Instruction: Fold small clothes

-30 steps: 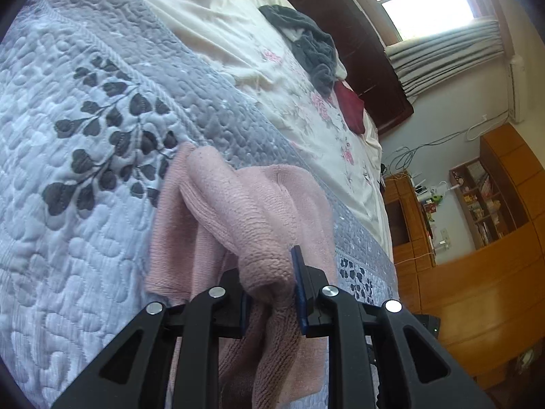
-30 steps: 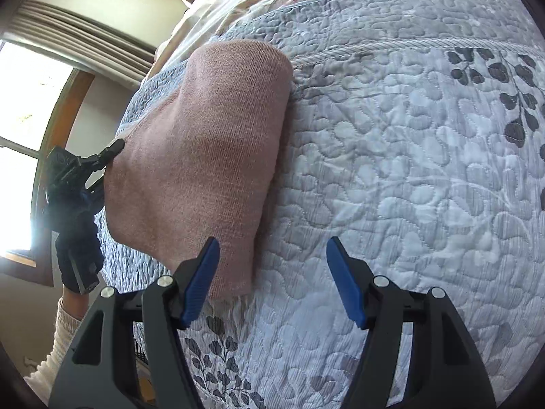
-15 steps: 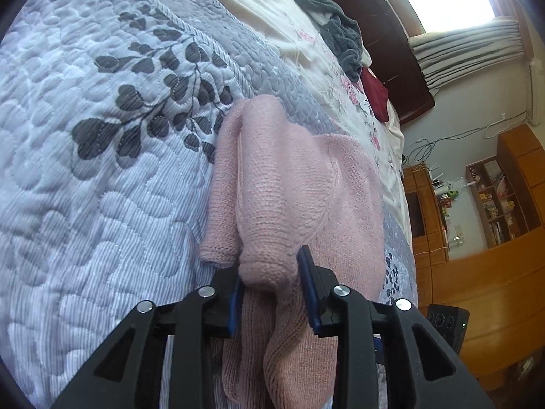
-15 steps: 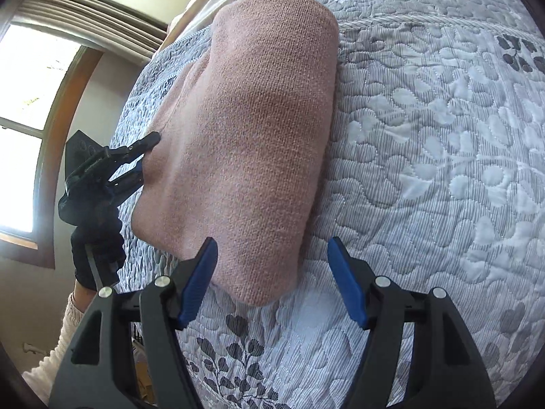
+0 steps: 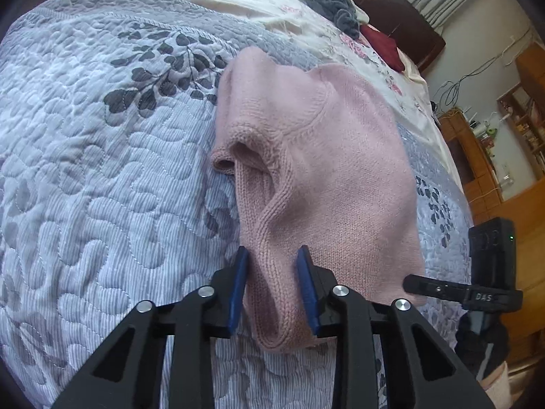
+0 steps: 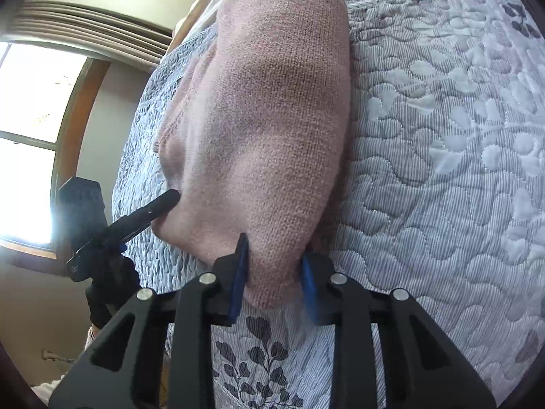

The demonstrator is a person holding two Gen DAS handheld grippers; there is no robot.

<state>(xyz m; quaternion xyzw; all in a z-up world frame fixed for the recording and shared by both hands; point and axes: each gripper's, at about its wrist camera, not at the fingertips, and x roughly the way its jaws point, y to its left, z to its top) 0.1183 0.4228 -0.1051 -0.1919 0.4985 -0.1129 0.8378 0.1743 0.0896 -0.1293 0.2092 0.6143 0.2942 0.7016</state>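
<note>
Left claw (image 5: 274, 289) eased apart since 0.5 s before, blue pads straddling a raised ridge of the pink sweater (image 5: 327, 177) rather than pinching it. Right claw (image 6: 272, 281), wide open 0.5 s before, now clamped together on the sweater's near corner. Judged a handover of the hem for 1 more fold. Sweater folded flat on the quilt (image 5: 85, 156) near the bed's near edge, long axis running away from both claws toward the headboard (image 5: 402, 17), sleeve opening (image 5: 238, 151) facing sideways.
</note>
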